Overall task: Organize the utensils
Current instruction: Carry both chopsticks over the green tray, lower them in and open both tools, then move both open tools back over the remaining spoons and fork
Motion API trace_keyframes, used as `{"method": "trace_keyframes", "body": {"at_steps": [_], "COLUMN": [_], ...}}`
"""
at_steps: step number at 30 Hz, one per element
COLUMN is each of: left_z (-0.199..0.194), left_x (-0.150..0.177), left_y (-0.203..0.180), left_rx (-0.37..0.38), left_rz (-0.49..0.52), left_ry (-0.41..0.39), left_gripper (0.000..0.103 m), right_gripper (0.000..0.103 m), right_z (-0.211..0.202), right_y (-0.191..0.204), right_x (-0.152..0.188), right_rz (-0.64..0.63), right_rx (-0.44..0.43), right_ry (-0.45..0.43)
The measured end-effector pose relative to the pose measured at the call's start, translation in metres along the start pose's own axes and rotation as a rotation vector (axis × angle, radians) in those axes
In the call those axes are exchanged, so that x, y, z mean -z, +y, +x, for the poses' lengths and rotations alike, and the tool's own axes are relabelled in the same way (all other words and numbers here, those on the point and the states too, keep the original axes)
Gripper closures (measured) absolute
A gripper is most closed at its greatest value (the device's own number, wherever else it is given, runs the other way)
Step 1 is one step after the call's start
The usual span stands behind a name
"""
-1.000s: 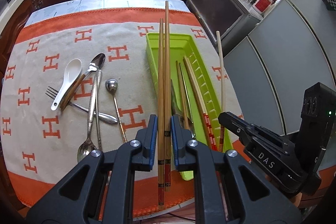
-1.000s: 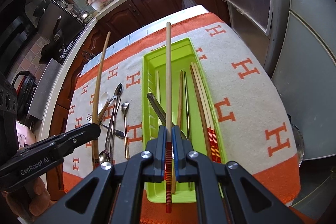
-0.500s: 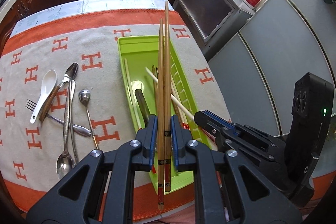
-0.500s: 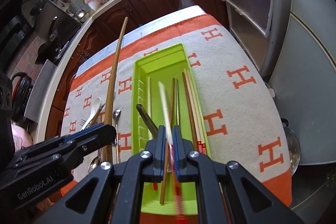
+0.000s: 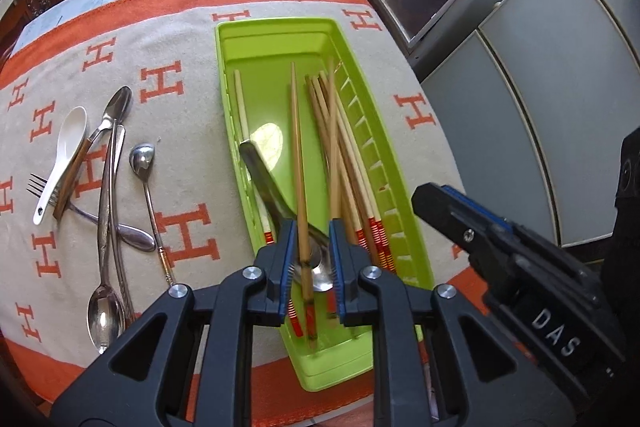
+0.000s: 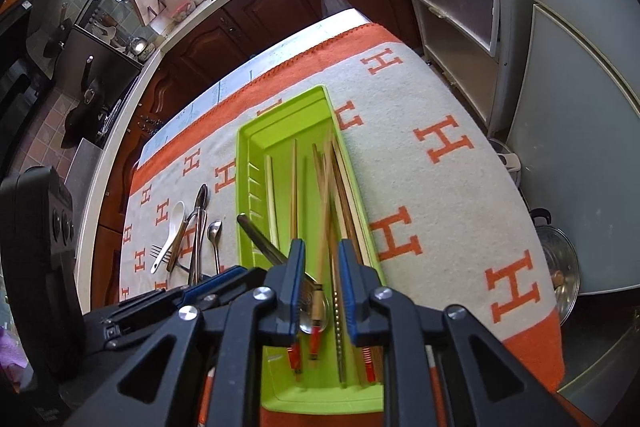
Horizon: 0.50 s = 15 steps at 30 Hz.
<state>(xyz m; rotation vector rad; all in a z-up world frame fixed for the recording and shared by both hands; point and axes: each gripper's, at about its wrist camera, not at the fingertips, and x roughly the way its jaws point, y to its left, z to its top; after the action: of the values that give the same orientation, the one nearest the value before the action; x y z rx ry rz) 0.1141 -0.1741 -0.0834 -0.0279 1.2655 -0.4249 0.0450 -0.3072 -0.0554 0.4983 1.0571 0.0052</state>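
A lime green tray (image 5: 280, 39) (image 6: 248, 155) lies on the orange-and-cream cloth and holds several wooden chopsticks (image 5: 340, 163) (image 6: 340, 187) and a metal spoon (image 5: 264, 175). My left gripper (image 5: 308, 259) is open over the tray's near end; a blurred chopstick (image 5: 298, 155) lies loose between its fingers. My right gripper (image 6: 320, 283) is open and empty above the same end, with a blurred chopstick (image 6: 325, 211) dropping in the tray ahead of it. On the cloth left of the tray lie a white ceramic spoon (image 5: 64, 155) (image 6: 170, 235), a fork (image 5: 60, 195) and metal spoons (image 5: 108, 187) (image 6: 198, 223).
The right gripper's body (image 5: 520, 259) is close to the tray's right side; the left gripper's body (image 6: 120, 307) is at its left. A grey cabinet (image 5: 540, 67) stands past the table's right edge. A metal pot (image 6: 560, 267) sits on the floor.
Both grippers opened and let their chopsticks fall into the green tray. The left gripper had held a pair, the right a single one. Both grippers moved closer over the tray.
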Motion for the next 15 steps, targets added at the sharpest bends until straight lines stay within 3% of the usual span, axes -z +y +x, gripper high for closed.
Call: {"method": "trace_keyframes", "body": {"at_steps": [4,15], "left_z": [-0.009,-0.054], "left_x": [0.01,0.048], "left_y": [0.003,0.022], "left_rx": [-0.035,-0.145], "left_rz": [0.014,0.072], "left_ry": [-0.025,-0.147], "left_gripper": [0.062,0.06], "right_gripper": [0.086,0.086], "right_z": [0.002,0.003], "right_y": [0.002,0.023], "right_x": [0.003,0.026], "right_rz": [-0.005,-0.039], "right_rx": [0.003,0.009], "right_ry": [0.008,0.028]}}
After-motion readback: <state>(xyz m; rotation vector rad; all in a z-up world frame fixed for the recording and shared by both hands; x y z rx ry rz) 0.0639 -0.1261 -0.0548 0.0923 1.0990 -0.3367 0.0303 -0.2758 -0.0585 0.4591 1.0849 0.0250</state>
